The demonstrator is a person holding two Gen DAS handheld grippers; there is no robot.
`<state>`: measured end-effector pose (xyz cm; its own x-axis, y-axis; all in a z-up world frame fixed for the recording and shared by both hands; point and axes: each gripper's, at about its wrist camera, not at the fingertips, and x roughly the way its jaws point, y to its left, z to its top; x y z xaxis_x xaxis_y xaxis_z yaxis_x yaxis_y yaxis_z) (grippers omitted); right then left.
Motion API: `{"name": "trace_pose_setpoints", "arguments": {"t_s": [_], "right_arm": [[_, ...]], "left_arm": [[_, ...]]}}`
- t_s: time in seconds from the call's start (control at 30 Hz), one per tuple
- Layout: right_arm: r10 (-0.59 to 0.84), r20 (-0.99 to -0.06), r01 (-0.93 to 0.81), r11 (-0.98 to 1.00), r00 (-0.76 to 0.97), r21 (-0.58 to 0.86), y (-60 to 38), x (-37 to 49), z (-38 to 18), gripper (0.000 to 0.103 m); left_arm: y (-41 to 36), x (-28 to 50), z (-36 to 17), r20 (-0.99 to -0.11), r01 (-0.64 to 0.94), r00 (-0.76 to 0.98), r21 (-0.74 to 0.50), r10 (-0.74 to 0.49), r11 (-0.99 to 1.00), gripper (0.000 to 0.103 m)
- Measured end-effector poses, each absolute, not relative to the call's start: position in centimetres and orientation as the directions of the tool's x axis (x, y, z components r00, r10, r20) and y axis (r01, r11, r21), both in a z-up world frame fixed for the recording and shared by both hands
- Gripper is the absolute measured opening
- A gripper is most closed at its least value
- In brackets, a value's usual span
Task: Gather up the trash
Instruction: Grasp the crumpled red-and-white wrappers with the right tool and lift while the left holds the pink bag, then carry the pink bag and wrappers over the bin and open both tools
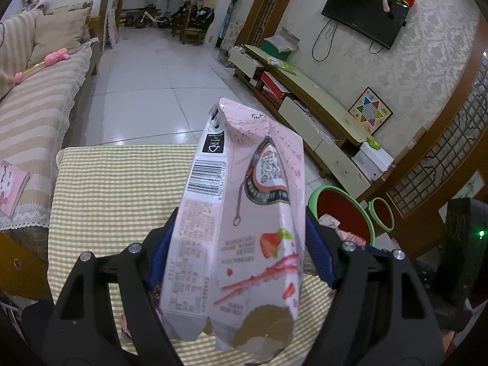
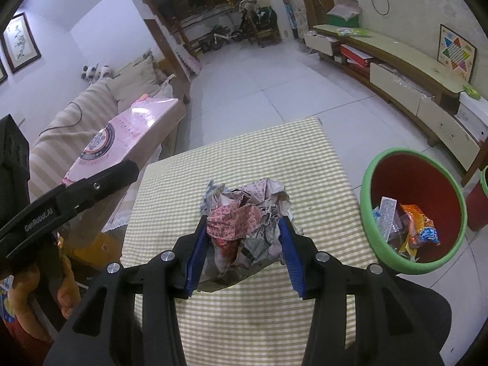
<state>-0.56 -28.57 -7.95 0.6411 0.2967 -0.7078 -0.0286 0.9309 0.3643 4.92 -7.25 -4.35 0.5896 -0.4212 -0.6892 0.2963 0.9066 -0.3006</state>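
A pink strawberry snack box [image 1: 241, 213], crumpled and torn at its near end, stands up between the blue pads of my left gripper [image 1: 241, 235], which is shut on it above the checked tablecloth [image 1: 116, 189]. The same pink box [image 2: 128, 140] shows at the left of the right wrist view, with the left gripper's finger under it. My right gripper [image 2: 244, 235] is shut on a wad of crumpled paper [image 2: 247, 219], held over the checked tablecloth [image 2: 274, 305]. A red bin with a green rim [image 2: 414, 213] stands to the right of the table and holds several wrappers.
A striped sofa [image 1: 36, 116] runs along the left of the table. A low TV cabinet [image 1: 305, 97] lines the right wall, with a TV [image 1: 366, 12] above it. A second small red bin [image 1: 381, 213] sits beyond the first red bin [image 1: 344, 210]. White tiled floor [image 1: 158, 85] lies past the table.
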Motion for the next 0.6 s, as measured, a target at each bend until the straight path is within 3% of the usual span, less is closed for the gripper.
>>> {"name": "trace_pose_setpoints", "arguments": {"t_s": [0.6], "right_arm": [[0.215,-0.702,0.096,0.922,0.679,0.376,-34.4,-2.0,-8.5,0.045]], "left_arm": [[-12.4,5.4,-4.6,-0.697,0.392,0.534,-0.299,-0.479,0.87,0.073]]}}
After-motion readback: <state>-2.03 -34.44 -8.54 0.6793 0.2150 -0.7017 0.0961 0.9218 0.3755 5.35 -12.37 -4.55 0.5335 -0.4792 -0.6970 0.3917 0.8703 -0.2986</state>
